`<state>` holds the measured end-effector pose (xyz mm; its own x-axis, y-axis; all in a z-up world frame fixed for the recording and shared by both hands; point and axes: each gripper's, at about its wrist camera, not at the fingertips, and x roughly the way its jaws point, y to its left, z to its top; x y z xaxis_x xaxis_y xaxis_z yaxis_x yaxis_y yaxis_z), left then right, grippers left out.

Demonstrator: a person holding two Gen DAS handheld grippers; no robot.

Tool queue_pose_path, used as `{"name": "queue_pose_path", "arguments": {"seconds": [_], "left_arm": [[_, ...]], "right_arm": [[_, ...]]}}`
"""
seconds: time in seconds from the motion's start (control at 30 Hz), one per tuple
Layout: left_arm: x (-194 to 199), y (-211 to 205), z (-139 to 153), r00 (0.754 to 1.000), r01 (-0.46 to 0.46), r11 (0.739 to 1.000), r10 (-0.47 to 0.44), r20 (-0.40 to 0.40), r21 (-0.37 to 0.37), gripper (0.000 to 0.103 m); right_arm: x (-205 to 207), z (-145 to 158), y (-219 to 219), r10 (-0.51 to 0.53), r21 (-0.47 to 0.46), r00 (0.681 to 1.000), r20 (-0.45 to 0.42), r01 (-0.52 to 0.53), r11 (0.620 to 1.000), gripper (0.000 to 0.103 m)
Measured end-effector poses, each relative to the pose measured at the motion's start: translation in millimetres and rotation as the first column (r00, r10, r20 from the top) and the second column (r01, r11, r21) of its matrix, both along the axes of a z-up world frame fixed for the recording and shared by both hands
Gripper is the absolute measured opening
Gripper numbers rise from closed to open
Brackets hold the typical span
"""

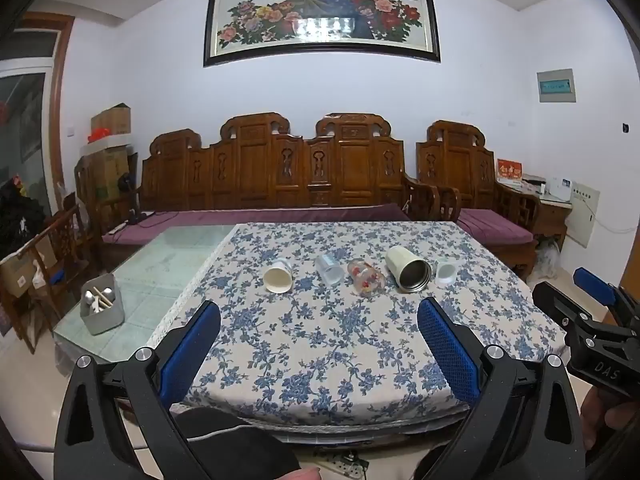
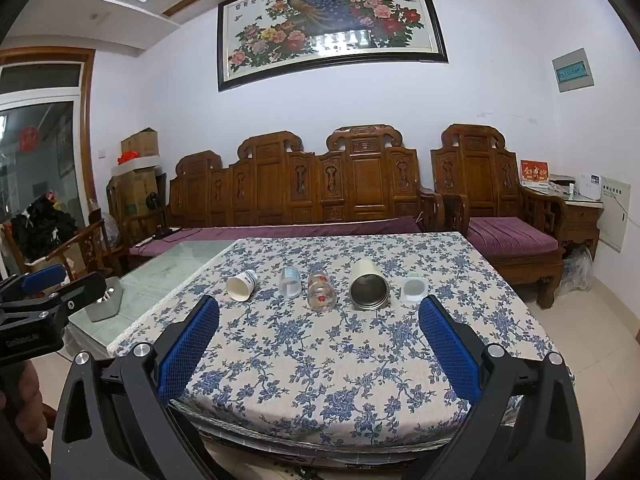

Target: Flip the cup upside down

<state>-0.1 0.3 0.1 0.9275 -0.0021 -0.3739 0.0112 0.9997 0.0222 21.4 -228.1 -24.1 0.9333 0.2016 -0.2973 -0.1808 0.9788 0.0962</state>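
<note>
Several cups lie on their sides in a row on the floral tablecloth (image 1: 320, 344): a white paper cup (image 1: 278, 277) (image 2: 241, 285), a clear plastic cup (image 1: 329, 269) (image 2: 290, 281), a glass with red flowers (image 1: 366, 278) (image 2: 320, 291), a cream steel-lined tumbler (image 1: 409, 269) (image 2: 369, 285) and a small white cup (image 1: 445, 272) (image 2: 413, 288). Their mouths face me. My left gripper (image 1: 319, 318) is open and empty, short of the row. My right gripper (image 2: 319, 316) is open and empty, just in front of the row.
A grey tin (image 1: 101, 309) with utensils stands on the bare glass tabletop (image 1: 176, 256) to the left. A carved wooden sofa (image 1: 280, 176) with purple cushions stands behind the table. The other gripper shows at each view's edge.
</note>
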Motion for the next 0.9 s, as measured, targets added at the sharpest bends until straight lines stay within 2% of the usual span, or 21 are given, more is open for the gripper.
{"name": "queue_pose_path", "arguments": {"seconds": [0.9], "left_arm": [[0.1, -0.1, 0.0, 1.000, 0.001, 1.000, -0.001, -0.003, 0.003, 0.095]], "right_arm": [[-0.4, 0.9, -1.2, 0.000, 0.002, 1.000, -0.002, 0.000, 1.000, 0.101]]}}
